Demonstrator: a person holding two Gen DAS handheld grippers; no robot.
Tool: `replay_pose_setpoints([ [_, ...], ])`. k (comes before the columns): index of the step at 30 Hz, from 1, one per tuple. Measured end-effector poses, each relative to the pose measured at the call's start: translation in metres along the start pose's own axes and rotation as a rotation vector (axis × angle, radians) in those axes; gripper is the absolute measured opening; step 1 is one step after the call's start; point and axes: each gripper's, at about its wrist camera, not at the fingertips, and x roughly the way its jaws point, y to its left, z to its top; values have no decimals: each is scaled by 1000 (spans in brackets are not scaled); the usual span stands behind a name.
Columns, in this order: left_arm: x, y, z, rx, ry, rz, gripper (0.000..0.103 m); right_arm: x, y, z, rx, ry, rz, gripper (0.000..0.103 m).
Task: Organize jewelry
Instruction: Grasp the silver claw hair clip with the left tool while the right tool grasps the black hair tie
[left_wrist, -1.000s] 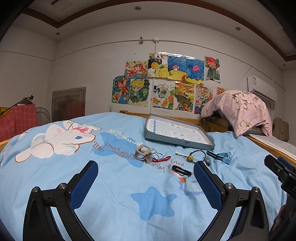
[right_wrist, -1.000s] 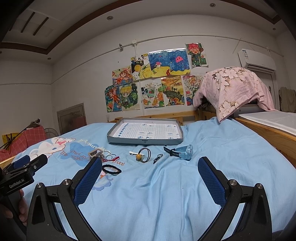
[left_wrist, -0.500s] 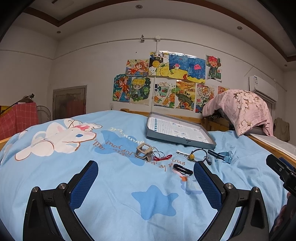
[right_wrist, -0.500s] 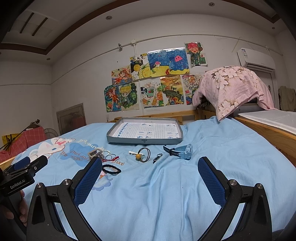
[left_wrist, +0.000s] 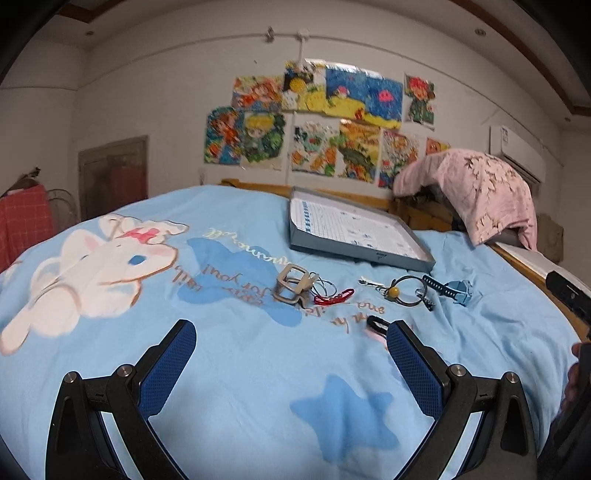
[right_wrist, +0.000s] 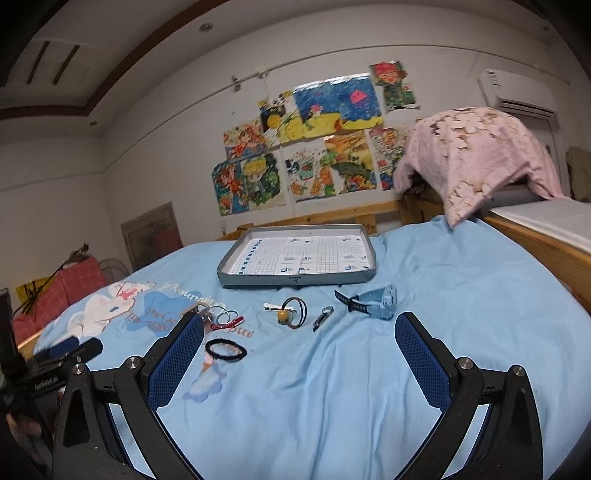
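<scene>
left gripper and right gripper both spread wide, empty, above light blue bedsheet. black elastic hair tie nearest; blue plastic wristwatch farther; shallow grey rectangular tray beyond, nothing inside.

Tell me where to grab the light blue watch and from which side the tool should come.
Grip the light blue watch by its chunky case, coming down from above with the right tool, which is open and nearer. The case stands proud of the soft bedspread, while the dark strap lies flat and thin. Probably set the fingers across the case's narrower sides.
</scene>
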Motion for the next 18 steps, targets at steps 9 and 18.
replay_pose_setpoints([
  [9, 77, 7, 22, 97, 116, -76, 103, 73, 4, 8, -9, 173, 138, 91],
  [18, 140, 8, 22, 166, 199, -134, 92, 148, 47, -24, -120, 392, 285, 67],
])
